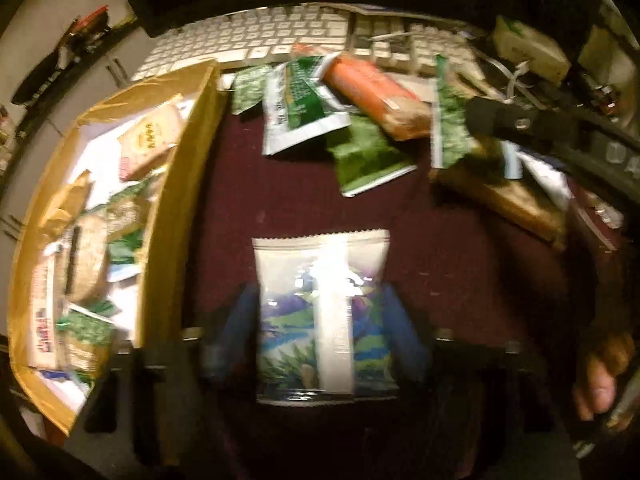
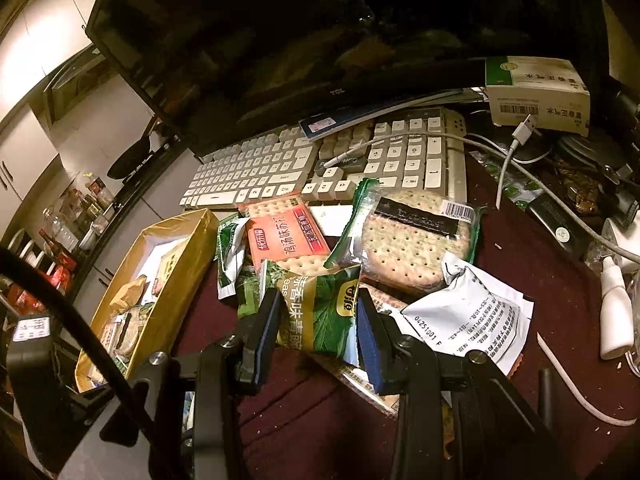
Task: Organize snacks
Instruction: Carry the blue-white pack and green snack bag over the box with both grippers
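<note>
A white snack packet printed with a mountain scene sits between the blue pads of my left gripper, which is shut on its sides above the dark red table top. To its left stands a gold box holding several packets. My right gripper is shut on a green pea snack packet, lifted at the front of the snack pile. In that pile lie an orange cracker packet, a round cracker packet and a white printed packet. The gold box is left of it.
A white keyboard and a dark monitor stand behind the pile. A white cable, a green-and-white carton and a white bottle crowd the right side. A hand shows at the lower right of the left wrist view.
</note>
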The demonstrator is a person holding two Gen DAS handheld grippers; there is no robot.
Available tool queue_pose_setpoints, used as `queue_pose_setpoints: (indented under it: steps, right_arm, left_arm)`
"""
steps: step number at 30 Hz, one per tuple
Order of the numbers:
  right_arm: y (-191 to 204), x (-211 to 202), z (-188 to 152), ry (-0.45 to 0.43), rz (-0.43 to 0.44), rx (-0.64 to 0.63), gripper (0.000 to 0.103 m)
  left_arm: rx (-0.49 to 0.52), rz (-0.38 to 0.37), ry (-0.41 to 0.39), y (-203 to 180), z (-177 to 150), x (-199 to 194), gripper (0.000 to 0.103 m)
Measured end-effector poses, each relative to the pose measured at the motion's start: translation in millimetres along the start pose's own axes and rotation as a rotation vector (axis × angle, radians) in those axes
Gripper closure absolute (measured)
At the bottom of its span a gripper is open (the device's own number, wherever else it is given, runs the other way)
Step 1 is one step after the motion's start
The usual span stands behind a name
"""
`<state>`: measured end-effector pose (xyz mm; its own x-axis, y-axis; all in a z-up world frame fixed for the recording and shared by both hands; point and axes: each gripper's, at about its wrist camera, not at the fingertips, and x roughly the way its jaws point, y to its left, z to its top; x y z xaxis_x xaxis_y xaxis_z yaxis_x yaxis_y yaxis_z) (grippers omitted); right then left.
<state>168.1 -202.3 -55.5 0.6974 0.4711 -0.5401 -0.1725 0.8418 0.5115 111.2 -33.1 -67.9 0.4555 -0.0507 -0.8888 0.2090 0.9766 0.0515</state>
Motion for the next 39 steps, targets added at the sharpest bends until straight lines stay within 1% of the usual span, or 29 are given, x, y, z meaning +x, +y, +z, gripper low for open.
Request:
queue_pose_setpoints:
  steps: [1, 3, 4, 5, 6, 8, 12, 15, 18, 23, 27, 30, 33, 37, 39]
  right_arm:
    - [0, -1, 0, -0.001, 0.002, 0.000, 0.066]
    - [3, -1, -1, -0.009, 0.020, -0.015, 0.066]
    - [5, -2, -2, -0.013, 0.027, -0.023, 0.066]
    - [7, -3, -3, -0.020, 0.035, -0.034, 0.066]
    - [10, -3, -3, -0.026, 0.045, -0.052, 0.066]
    - [17, -4, -5, -0.032, 0.067, -0.081, 0.066]
    - [31, 0, -8, -0.021, 0.110, -0.139, 0.069]
    - [44, -1, -8, -0.004, 0.134, -0.167, 0.069]
    - [63, -3, -5, 0.004, 0.148, -0.190, 0.070]
    - [94, 7, 6, 0.046, 0.230, -0.188, 0.070]
    - [112, 26, 19, 0.091, 0.242, -0.179, 0.071]
    - [123, 38, 25, 0.111, 0.201, -0.185, 0.071]
    - [133, 52, 31, 0.139, 0.195, -0.181, 0.071]
    - [155, 66, 37, 0.151, 0.179, -0.236, 0.071]
    - [166, 78, 42, 0.165, 0.165, -0.256, 0.071]
  left_arm:
    - [0.002, 0.001, -0.009, 0, -2, 0, 0.047]
    - [0.005, -0.029, -0.036, 5, -6, -2, 0.052]
    - [-0.013, -0.060, -0.039, 9, -8, -4, 0.053]
    - [-0.043, -0.121, -0.037, 15, -10, -9, 0.054]
    - [-0.064, -0.164, -0.038, 20, -12, -14, 0.054]
    - [-0.100, -0.235, -0.062, 29, -15, -28, 0.054]
    - [-0.143, -0.312, -0.127, 49, -20, -63, 0.054]
    - [-0.180, -0.322, -0.164, 70, -18, -86, 0.054]
    - [-0.231, -0.302, -0.195, 101, -15, -104, 0.054]
    - [-0.322, -0.286, -0.230, 150, -2, -114, 0.054]
    - [-0.380, -0.289, -0.236, 183, 14, -108, 0.054]
    - [-0.402, -0.277, -0.231, 198, 28, -97, 0.054]
    - [-0.427, -0.295, -0.208, 212, 39, -83, 0.054]
    - [-0.451, -0.289, -0.191, 235, 58, -70, 0.054]
    - [-0.448, -0.274, -0.173, 245, 72, -62, 0.054]
